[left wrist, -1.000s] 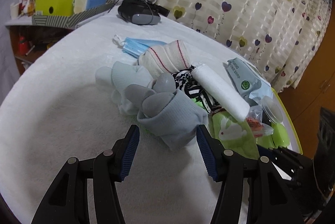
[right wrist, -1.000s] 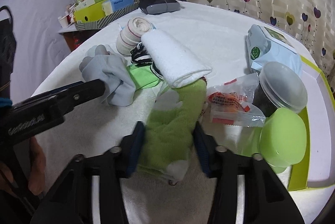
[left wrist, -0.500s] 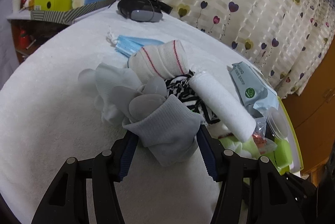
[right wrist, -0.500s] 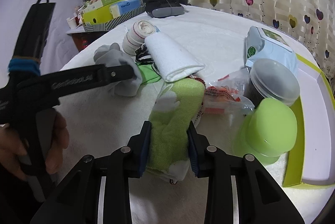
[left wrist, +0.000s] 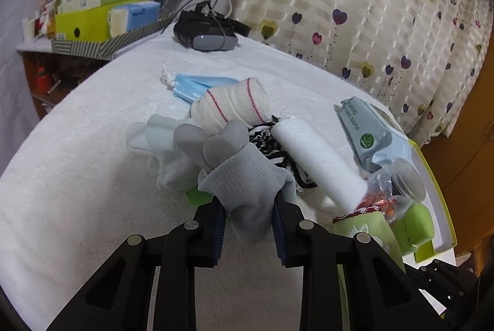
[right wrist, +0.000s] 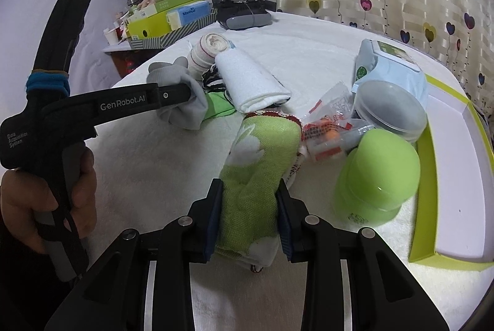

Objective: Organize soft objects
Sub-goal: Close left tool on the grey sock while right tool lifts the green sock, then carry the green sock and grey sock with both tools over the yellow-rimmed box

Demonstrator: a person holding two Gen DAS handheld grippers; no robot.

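The left gripper (left wrist: 248,218) has its jaws closing on the cuff end of a grey glove (left wrist: 244,185), the blue pads already pressing the knit on both sides, while the glove's fingers splay out over the heap beyond. The right gripper (right wrist: 249,215) is clamped part-way shut on a green towel (right wrist: 256,170) with a white pattern, which lies lengthwise toward the same heap. So the step in hand looks like the pick-up: 2 soft things seized at once, neither clearly lifted off the white cloth (left wrist: 77,176) yet. Just past them sit a rolled white towel (right wrist: 251,83), a cream roll with red stripes (left wrist: 234,107) and a striped black-and-white piece (left wrist: 268,142); a jar (right wrist: 390,108), a green lid (right wrist: 381,167) and snack packets (right wrist: 327,133) lie nearer the tray (right wrist: 450,164). The next move probably calls for raising both straight up so they pull free without dragging neighbours, then carrying them to wherever the soft things are gathered, which I cannot tell.
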